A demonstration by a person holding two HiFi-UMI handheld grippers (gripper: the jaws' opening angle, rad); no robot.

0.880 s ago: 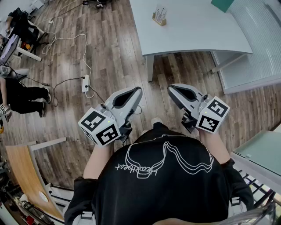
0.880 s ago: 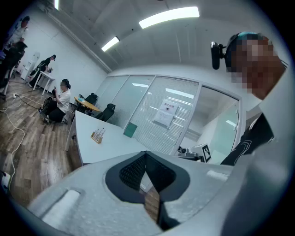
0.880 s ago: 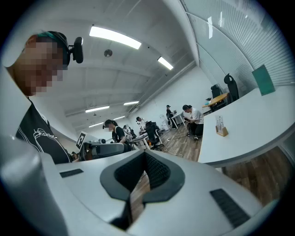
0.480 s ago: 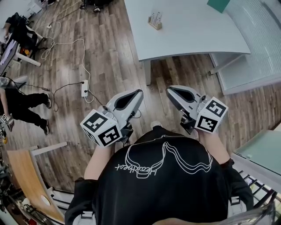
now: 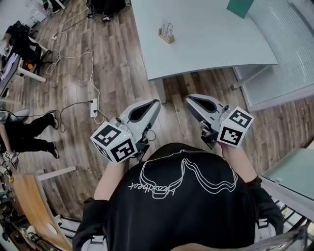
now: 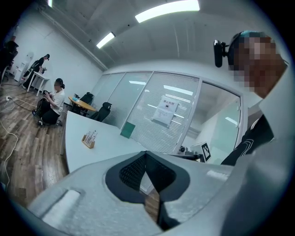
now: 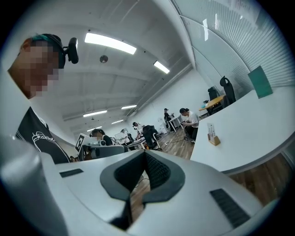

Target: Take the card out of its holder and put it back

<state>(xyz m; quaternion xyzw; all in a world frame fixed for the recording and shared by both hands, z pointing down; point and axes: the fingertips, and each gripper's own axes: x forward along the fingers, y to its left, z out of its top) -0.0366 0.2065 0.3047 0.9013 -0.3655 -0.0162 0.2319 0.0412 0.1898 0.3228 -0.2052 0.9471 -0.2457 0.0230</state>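
A small wooden holder [image 5: 166, 34] with upright cards stands on the white table [image 5: 211, 44], near its left edge and far ahead of both grippers. It also shows in the left gripper view as the holder [image 6: 89, 139] and in the right gripper view as the holder [image 7: 213, 138]. My left gripper [image 5: 157, 101] and right gripper [image 5: 188, 99] are held side by side in front of my chest, above the wooden floor and short of the table. Both point forward at the table. The left gripper [image 6: 146, 153] and right gripper [image 7: 144, 153] have their jaws closed together with nothing between them.
A green board [image 5: 239, 7] lies at the table's far right. A power strip [image 5: 94, 93] and white cables run over the floor at left. A seated person [image 5: 27, 130] is far left. A glass partition [image 5: 289, 44] runs along the right.
The table and its holder have slid down and left in the head view, so I stand closer to them. Both grippers keep the same pose and stay shut.
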